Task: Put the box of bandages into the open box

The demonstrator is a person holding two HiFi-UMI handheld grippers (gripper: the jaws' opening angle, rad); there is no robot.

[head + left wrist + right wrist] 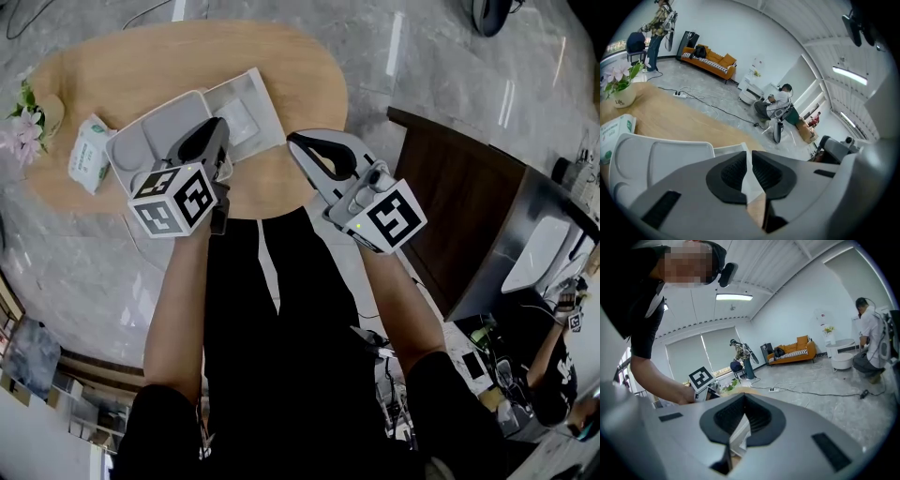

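Note:
The box of bandages (91, 153), white with green print, lies on the oval wooden table (141, 66) just left of the open box (155, 127). That box is a grey-white tray whose lid (251, 105) is folded back to the right. My left gripper (217, 127) hovers over the open box's right part; its jaws stand a narrow slit apart with nothing between them. In the left gripper view the tray (661, 154) lies under the gripper (749, 159) and the bandage box (611, 136) at the far left. My right gripper (296, 142) hangs shut and empty over the table's near right edge.
A vase of pink flowers (26, 120) stands at the table's left end, beside the bandage box. A dark wooden cabinet (459, 206) stands to the right on the marble floor. A person sits working in the room beyond the table (780, 105).

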